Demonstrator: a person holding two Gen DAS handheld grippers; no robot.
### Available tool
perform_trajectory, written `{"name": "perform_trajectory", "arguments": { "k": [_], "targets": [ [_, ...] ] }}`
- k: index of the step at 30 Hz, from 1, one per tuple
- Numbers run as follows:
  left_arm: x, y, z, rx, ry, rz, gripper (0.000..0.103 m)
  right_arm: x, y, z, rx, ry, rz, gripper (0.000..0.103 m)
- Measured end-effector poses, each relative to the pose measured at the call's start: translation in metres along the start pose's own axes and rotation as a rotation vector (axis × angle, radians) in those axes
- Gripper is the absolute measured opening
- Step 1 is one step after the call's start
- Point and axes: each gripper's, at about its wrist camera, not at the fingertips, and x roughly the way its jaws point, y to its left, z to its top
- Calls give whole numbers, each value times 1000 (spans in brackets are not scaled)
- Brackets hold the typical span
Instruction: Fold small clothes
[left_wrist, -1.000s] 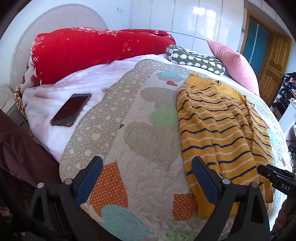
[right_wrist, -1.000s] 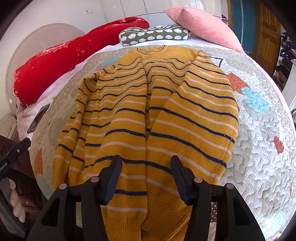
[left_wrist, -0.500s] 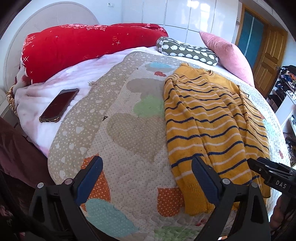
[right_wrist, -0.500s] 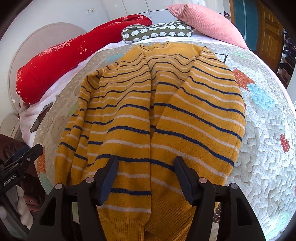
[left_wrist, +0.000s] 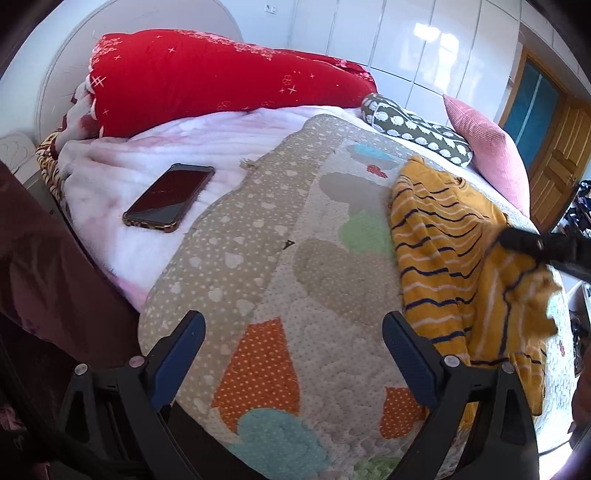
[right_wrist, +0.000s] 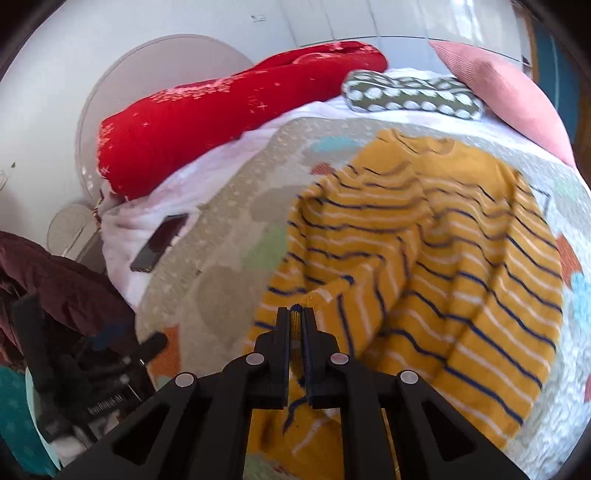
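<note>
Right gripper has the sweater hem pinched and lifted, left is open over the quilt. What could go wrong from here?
1. The right gripper pinches only a thin edge of the sweater; the knit might slip out mid-fold.
2. The left gripper holds nothing, so the sweater may drag across the quilt and bunch instead of folding.
3. A one-sided lift could leave the fold skewed.
</note>
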Motion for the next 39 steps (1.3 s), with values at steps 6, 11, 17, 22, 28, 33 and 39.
{"name": "perform_trajectory", "arguments": {
  "k": [6, 11, 17, 22, 28, 33, 39],
  "targets": [
    [-10, 38, 2, -65, -9, 69, 96, 84, 101, 78, -149, 49, 135, 6],
    [-15, 54, 2, -105, -16, 103, 96, 150, 166, 89, -276, 112, 162, 8],
    [-17, 43, 3, -82, -18, 70, 96, 131, 132, 74, -206, 104, 180, 28],
    [-21, 14, 0, -35, -19, 15, 96, 45, 22, 39, -153, 5, -30, 33],
    [-18, -40, -5, 41, 23, -62, 96, -34, -89, -22, -60, 4, -333, 33],
    [-23, -80, -13, 123, 41, -71, 96, -38, -101, -63, -16, 20, -265, 57],
    [-28, -99, -16, 154, 48, -29, 96, 0, -96, -95, 2, 75, -328, 43]
  ]
}}
